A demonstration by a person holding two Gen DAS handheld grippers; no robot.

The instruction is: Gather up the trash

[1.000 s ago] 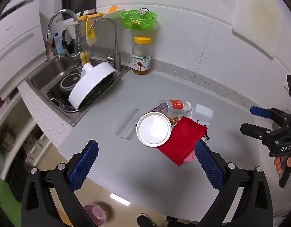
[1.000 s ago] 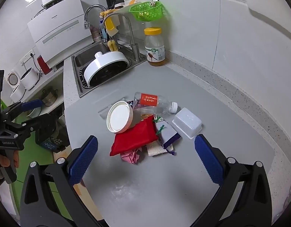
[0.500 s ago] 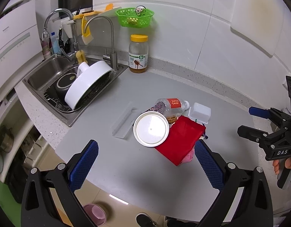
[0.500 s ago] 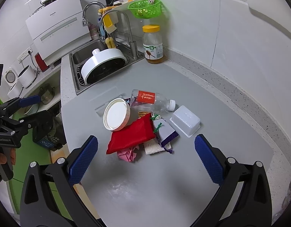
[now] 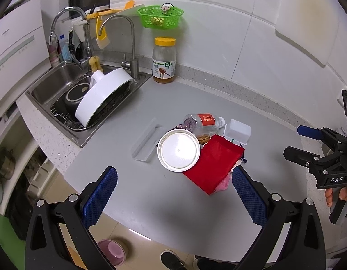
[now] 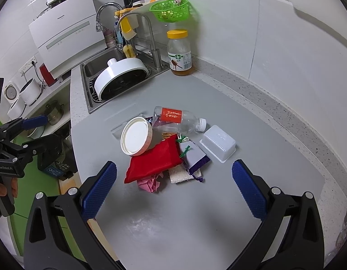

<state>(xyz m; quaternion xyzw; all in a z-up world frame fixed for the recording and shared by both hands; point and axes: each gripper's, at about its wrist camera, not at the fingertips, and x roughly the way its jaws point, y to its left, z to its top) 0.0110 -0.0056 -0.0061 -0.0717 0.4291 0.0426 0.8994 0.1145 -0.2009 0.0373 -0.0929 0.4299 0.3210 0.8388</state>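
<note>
A heap of trash lies mid-counter: a clear plastic bottle (image 6: pixel 176 121) with a red label, a round white lid (image 6: pixel 135 136), a red pouch (image 6: pixel 155 162), a purple-and-white pouch (image 6: pixel 195 155), crumpled pink paper (image 6: pixel 151 183) and a white plastic box (image 6: pixel 218 143). From the left wrist view the lid (image 5: pixel 178 150), red pouch (image 5: pixel 213 165), bottle (image 5: pixel 201 123) and box (image 5: pixel 237 131) show ahead. My left gripper (image 5: pixel 171 199) hovers open short of the heap, holding nothing. My right gripper (image 6: pixel 172 191) hangs open just in front of the pouches, nothing between its fingers.
A sink (image 5: pixel 60 85) holding a white pot and dark pan sits far left. A honey jar (image 5: pixel 163 60) stands by the wall beneath a green basket (image 5: pixel 160 18). A clear flat tray (image 5: pixel 145 142) lies left of the lid. The counter edge runs near me; floor below.
Both views have shifted slightly, so the heap sits a little lower and nearer the centre. Nothing on the counter has moved; both grippers stay open.
</note>
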